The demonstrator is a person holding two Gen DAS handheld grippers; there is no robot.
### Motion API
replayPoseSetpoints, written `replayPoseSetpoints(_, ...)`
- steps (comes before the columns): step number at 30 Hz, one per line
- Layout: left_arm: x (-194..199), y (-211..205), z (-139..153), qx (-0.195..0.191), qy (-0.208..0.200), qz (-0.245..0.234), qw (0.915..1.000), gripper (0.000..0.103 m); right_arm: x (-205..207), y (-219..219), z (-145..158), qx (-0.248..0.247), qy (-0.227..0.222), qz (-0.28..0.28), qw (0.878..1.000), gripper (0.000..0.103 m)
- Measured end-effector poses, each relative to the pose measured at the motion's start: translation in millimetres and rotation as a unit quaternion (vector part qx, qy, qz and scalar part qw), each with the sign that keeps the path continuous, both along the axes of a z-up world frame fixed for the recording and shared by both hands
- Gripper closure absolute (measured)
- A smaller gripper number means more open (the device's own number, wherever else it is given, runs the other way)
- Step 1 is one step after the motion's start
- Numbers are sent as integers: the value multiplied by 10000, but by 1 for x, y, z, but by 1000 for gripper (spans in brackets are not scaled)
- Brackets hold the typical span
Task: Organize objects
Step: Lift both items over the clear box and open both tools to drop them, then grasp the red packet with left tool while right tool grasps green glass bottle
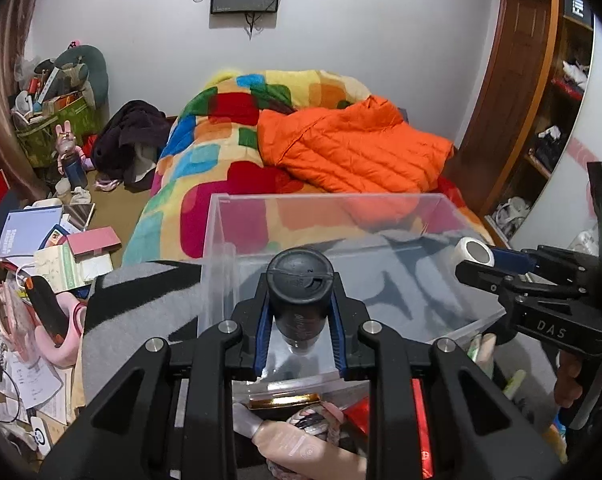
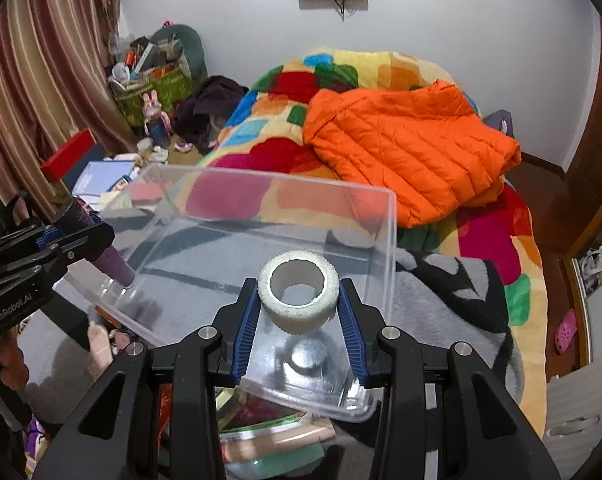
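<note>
Gripping, left: the left gripper (image 1: 300, 316) has its blue-padded fingers (image 1: 263, 334) clamped on a dark bottle (image 1: 299, 296) with a black cap, held over the near edge of the clear plastic bin (image 1: 217, 236).
Gripping, right: the right gripper (image 2: 299, 312) pinches a white tape roll (image 2: 299, 292) between its fingers (image 2: 248, 330), above the bin's (image 2: 391, 248) near corner.
Left view only: wooden shelves (image 1: 557, 120) at right, and books (image 1: 29, 232) and papers strewn over the floor at left.
Right view only: the bottle's purple lower end (image 2: 115, 266) pointing at the bin's rim, striped curtains (image 2: 41, 80), a pink shoe (image 2: 565, 330) on the floor.
Bin: sits on a grey-and-black blanket (image 2: 453, 292) on the bed; nothing shows inside it.
Lower container: tubes and packets (image 1: 301, 444) lie jumbled beneath the grippers.
Bed: an orange jacket (image 1: 353, 148) on a multicoloured blanket (image 1: 221, 128).
</note>
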State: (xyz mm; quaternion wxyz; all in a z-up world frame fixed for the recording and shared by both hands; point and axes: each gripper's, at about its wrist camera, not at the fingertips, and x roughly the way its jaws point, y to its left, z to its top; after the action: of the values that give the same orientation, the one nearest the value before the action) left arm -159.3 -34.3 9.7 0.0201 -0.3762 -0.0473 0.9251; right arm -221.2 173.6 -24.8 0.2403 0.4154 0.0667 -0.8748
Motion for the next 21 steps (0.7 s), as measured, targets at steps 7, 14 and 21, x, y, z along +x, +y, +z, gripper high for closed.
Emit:
replayPoseSetpoints(7,8,2,-2,-71,12,-109,9999,77,2,-7,-7,133,-46,83,9999,67)
replayPoseSetpoints(14,23,10,9,-186,148,-160,9996,64,14,-6,1,121,85,147,9998,51)
replayPoseSetpoints(21,47,30,19,-176,240,-331,9990,28,44,9,19,74,428,125,9990,48)
